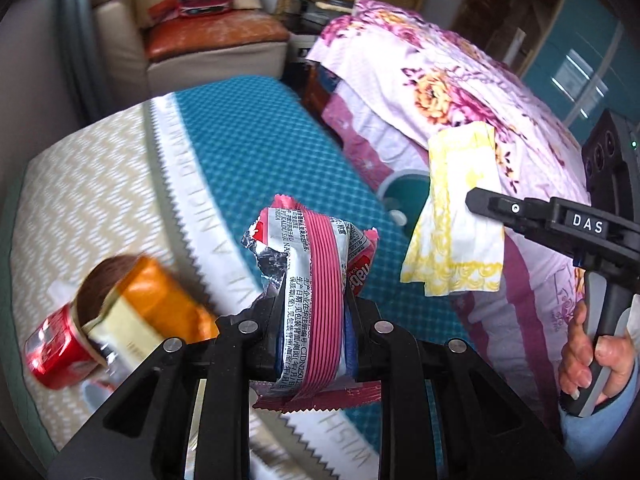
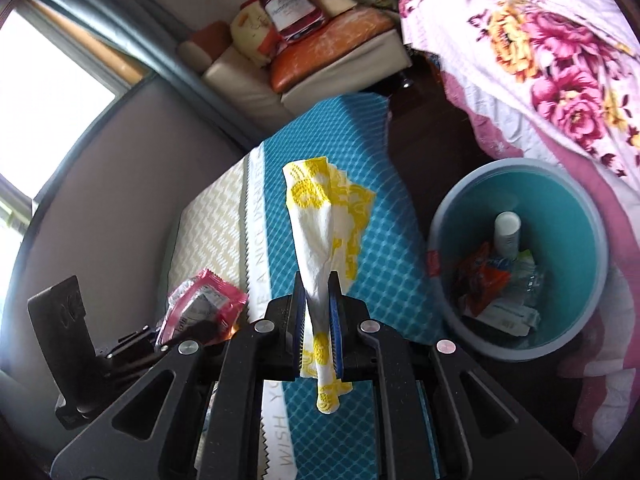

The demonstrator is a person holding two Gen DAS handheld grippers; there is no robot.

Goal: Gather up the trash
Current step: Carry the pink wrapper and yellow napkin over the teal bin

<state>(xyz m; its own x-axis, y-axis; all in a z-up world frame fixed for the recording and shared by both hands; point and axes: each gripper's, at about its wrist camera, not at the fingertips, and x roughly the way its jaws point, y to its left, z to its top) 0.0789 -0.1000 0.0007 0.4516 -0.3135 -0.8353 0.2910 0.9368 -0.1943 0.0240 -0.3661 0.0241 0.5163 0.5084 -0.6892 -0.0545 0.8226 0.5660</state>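
Note:
My left gripper is shut on a crumpled pink and silver snack wrapper, held above the blue and beige mat. It also shows in the right wrist view at lower left. My right gripper is shut on a white and yellow paper napkin; in the left wrist view the napkin hangs from that gripper at right. A round teal trash bin stands on the floor to the right, holding several wrappers and a white bottle.
An orange and cream snack bag and a red can lie on the beige part of the mat at left. A bed with a pink floral quilt fills the right. A sofa with cushions stands behind.

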